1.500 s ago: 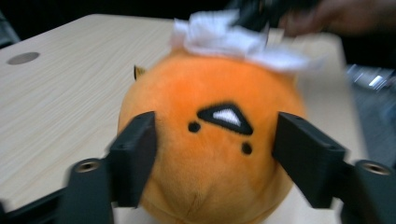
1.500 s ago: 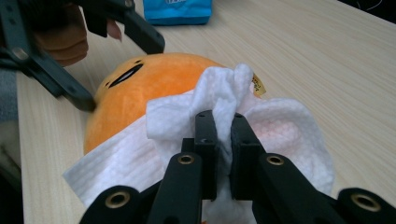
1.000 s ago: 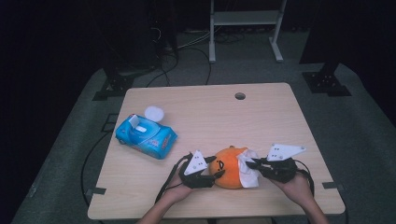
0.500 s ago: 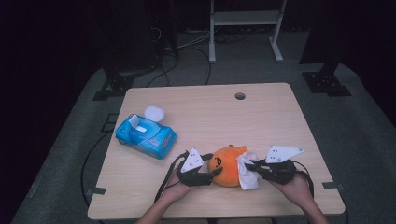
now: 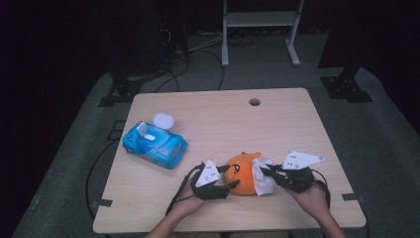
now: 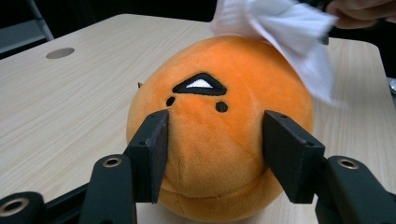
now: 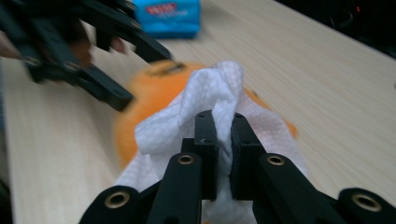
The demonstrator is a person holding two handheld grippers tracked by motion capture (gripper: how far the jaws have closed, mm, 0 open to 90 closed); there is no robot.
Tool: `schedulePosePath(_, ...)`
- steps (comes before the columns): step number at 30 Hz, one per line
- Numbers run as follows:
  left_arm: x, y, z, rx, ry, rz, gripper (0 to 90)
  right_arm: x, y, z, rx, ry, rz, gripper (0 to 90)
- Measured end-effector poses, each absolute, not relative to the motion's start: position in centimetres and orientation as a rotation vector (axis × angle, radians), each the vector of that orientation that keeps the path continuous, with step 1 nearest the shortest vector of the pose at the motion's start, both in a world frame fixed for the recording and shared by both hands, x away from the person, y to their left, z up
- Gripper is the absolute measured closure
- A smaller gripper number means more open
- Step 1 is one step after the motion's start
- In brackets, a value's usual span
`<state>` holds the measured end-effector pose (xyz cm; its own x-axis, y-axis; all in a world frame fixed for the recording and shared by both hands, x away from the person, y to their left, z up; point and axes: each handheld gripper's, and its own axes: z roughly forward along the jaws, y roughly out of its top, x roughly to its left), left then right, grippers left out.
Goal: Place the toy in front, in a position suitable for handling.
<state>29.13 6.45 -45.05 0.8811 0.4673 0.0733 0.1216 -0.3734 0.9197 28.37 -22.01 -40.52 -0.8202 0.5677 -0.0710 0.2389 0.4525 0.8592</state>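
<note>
Two grippers work at the lower middle of the high view, and between them sits the round orange plush toy (image 5: 242, 173) on the pale wooden table (image 5: 277, 124).

My left gripper (image 5: 224, 177) comes at the toy from its left in that frame. In the left gripper view its jaws stand on either side of the plush, pressing into the soft fabric, and they have just been closing further on it. That view shows the toy (image 6: 219, 126) closely: a squat, rounded ball of short orange pile, with a black stitched triangle holding a white patch near its top, two small black dots below, and a seam line curving round the bottom.

My right gripper (image 5: 266, 171) is at the toy's right in the high view. Its jaws are pinched together on a crumpled white wipe (image 7: 205, 116), which drapes over the right side of the plush (image 7: 154, 93) and touches it. The wipe (image 6: 285, 28) shows at the upper right of the left gripper view, lying on the top of the toy.

A blue wipe pack (image 5: 154, 145) lies at the middle left of the high view, well apart from the toy.
</note>
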Motion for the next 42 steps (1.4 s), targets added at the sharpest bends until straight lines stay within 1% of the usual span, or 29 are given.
schedulePosePath(3,29.2,6.4,-45.1,1.939,0.444,0.394,43.0,27.5,-20.0,-40.4,0.578,2.389,1.312,83.1)
schedulePosePath(6,29.3,6.7,-45.2,1.946,0.455,0.386,43.0,27.3,-18.9,-40.8,0.526,2.424,1.251,83.0)
schedulePosePath(9,29.3,6.6,-45.1,1.943,0.457,0.388,43.3,27.5,-19.3,-40.7,0.539,2.426,1.224,83.1)
schedulePosePath(15,29.5,6.7,-45.2,1.934,0.471,0.375,43.1,27.6,-21.5,-40.6,0.620,2.381,1.194,83.1)
schedulePosePath(20,29.5,6.5,-45.2,1.927,0.478,0.379,43.4,27.2,-20.1,-40.6,0.544,2.418,1.306,83.0)
schedulePosePath(23,29.6,6.7,-45.2,1.927,0.484,0.370,43.4,27.2,-18.9,-41.0,0.494,2.459,1.253,83.0)
schedulePosePath(26,29.7,6.9,-45.2,1.922,0.493,0.358,43.4,27.7,-19.8,-40.9,0.531,2.453,1.274,83.1)
schedulePosePath(31,29.8,6.9,-45.2,1.924,0.489,0.352,43.4,28.6,-23.4,-41.4,0.667,2.417,1.276,83.0)
schedulePosePath(34,29.8,6.8,-45.2,1.927,0.485,0.357,43.3,29.0,-24.7,-41.6,0.732,2.405,1.292,83.0)
schedulePosePath(37,29.9,7.0,-45.3,1.925,0.497,0.349,43.3,28.6,-24.4,-40.9,0.704,2.380,1.336,83.0)
schedulePosePath(39,30.0,7.1,-45.3,1.925,0.499,0.348,43.3,28.3,-23.5,-40.7,0.664,2.400,1.370,82.9)
schedulePosePath(42,30.1,7.4,-45.3,1.930,0.501,0.341,43.1,28.2,-22.2,-41.0,0.612,2.440,1.316,82.9)
